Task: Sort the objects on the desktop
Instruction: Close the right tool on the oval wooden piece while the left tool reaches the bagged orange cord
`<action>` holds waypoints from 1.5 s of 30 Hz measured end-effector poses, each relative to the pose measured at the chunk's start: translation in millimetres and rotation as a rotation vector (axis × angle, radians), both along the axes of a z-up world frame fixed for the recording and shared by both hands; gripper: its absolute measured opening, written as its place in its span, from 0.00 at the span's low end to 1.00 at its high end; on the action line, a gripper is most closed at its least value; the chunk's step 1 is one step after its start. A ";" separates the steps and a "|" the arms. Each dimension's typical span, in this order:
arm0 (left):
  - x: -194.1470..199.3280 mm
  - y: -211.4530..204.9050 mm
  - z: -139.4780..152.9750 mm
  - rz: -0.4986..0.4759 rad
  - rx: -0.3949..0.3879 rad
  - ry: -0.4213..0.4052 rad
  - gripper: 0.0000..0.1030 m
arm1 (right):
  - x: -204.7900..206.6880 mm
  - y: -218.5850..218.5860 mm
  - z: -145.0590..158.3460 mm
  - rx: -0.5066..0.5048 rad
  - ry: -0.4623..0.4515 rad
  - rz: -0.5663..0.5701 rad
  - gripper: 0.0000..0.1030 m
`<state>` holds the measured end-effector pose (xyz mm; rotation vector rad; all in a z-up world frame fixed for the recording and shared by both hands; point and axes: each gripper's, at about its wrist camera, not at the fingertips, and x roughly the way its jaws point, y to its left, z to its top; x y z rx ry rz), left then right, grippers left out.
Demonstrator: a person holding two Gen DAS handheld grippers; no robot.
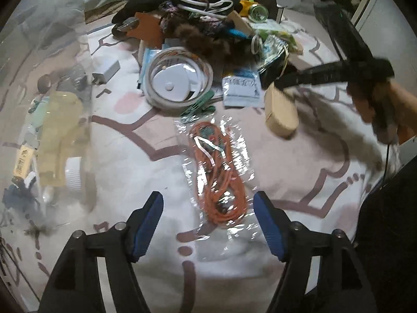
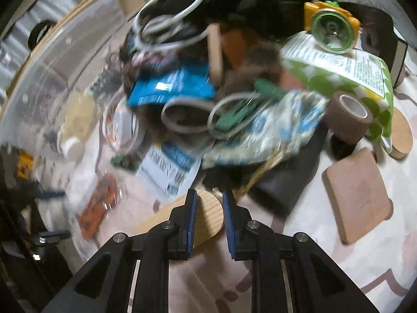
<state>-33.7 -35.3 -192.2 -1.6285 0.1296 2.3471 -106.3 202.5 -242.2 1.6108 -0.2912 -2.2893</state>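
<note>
An orange cable in a clear plastic bag (image 1: 219, 172) lies flat on the pink-patterned white cloth (image 1: 125, 167). My left gripper (image 1: 207, 203) hovers over its near end, open, with a blue pad on either side of the bag and neither touching it. My right gripper (image 2: 209, 195) is shut on a pale oval wooden block (image 2: 208, 216). In the left wrist view that wooden block (image 1: 281, 114) hangs above the cloth at the right, held up by a person's hand (image 1: 383, 104). The right wrist view is blurred.
A heap of clutter fills the far side: a tape roll around a white disc (image 1: 179, 78), white cable loops (image 1: 198, 0), a brown furry item (image 1: 206, 41). A clear bin (image 1: 52, 109) stands left. A brown bandage roll (image 2: 349, 117) and pink square coaster (image 2: 357, 193) lie right.
</note>
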 end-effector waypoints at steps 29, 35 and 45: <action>-5.6 -6.5 -24.4 0.042 -0.177 -0.011 0.75 | 43.9 -61.9 8.7 0.054 0.028 0.116 1.00; -7.0 1.4 -12.5 0.048 -0.047 0.004 0.85 | 41.8 -69.7 -0.4 0.116 0.024 0.118 1.00; -21.1 32.8 -27.2 0.007 -0.080 -0.014 0.87 | 39.5 -69.1 -6.4 0.142 0.020 0.128 0.91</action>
